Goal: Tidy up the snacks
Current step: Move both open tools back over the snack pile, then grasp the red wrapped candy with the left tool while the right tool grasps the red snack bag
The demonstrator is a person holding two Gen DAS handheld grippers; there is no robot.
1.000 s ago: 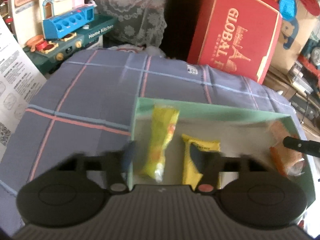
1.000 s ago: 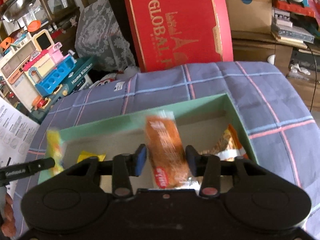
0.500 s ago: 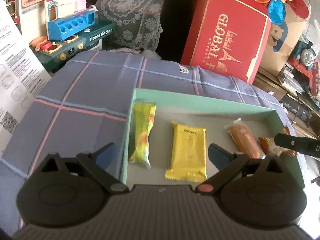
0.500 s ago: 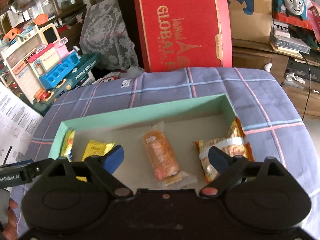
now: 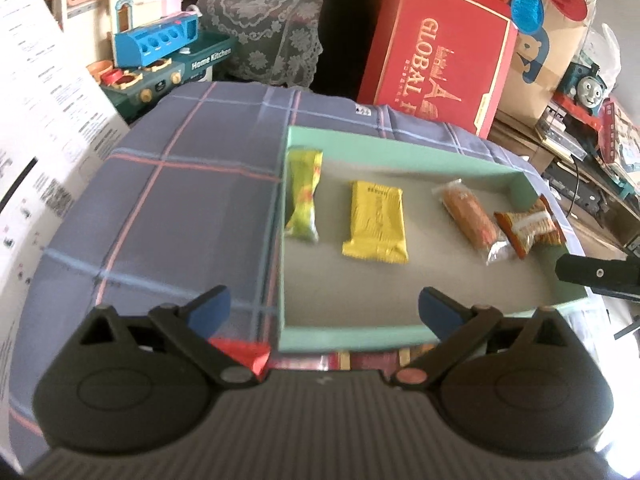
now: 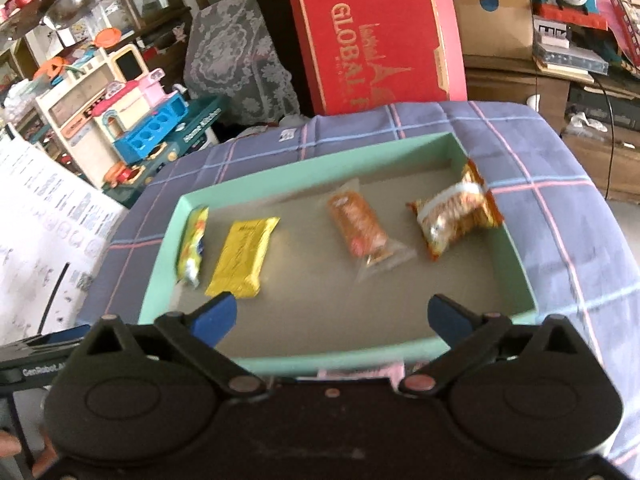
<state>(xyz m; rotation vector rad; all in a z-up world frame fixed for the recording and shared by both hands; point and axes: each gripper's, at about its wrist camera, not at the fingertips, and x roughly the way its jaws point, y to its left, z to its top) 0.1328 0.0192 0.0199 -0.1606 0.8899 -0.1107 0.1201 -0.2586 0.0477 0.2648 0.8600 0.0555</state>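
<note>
Snacks are lying in the green box [image 6: 160, 264] on the plaid cloth [image 6: 560, 184], four in a row: green-yellow pack [image 6: 193, 246], yellow pack [image 6: 243, 256], orange roll [image 6: 356, 226], orange noodle pack [image 6: 456, 216]. Left gripper [image 5: 322, 310] and right gripper [image 6: 332, 318] are hovering at the near rim, both spread wide and gripping nothing.
</note>
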